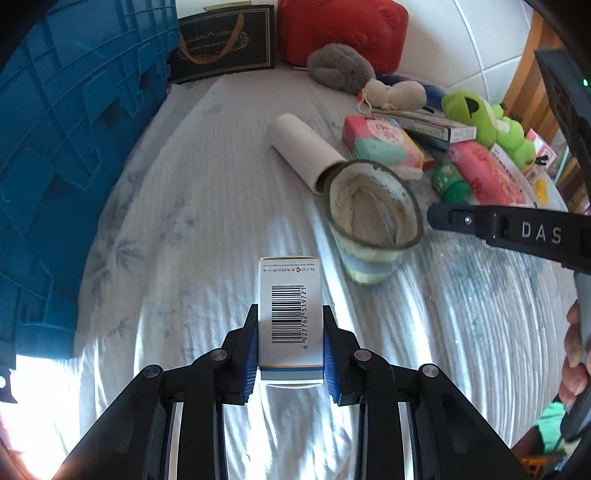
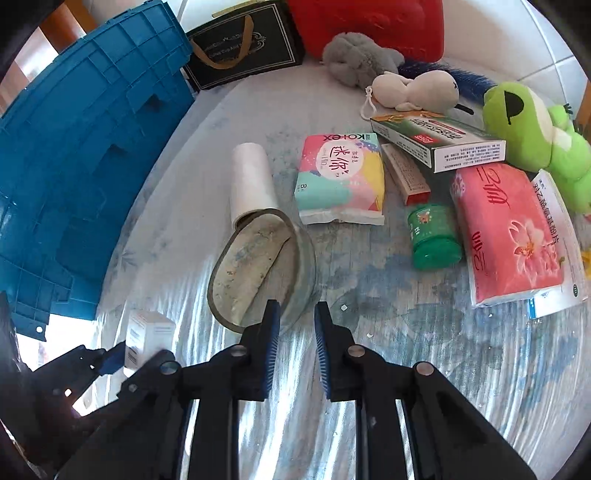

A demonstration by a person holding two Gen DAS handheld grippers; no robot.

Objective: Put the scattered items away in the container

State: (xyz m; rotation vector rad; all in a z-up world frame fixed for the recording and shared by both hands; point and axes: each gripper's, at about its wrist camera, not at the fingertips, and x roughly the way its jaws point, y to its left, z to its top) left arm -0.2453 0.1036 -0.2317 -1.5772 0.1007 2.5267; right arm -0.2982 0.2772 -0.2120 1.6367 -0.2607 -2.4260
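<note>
Blue crate sits at far left on the bed sheet, lid side facing in. Left claw is clamped on a small white box, barcode up, held above the sheet. Right of the box a glass jar stands with a white paper roll touching its rim. Right claw hovers just beside the jar, fingers close together with a narrow gap, nothing between them. Further right lie a pastel pad pack, green bottle, green-white carton, pink tissue pack and green frog plush. Grey plush, black gift bag and red cushion at the back.
</note>
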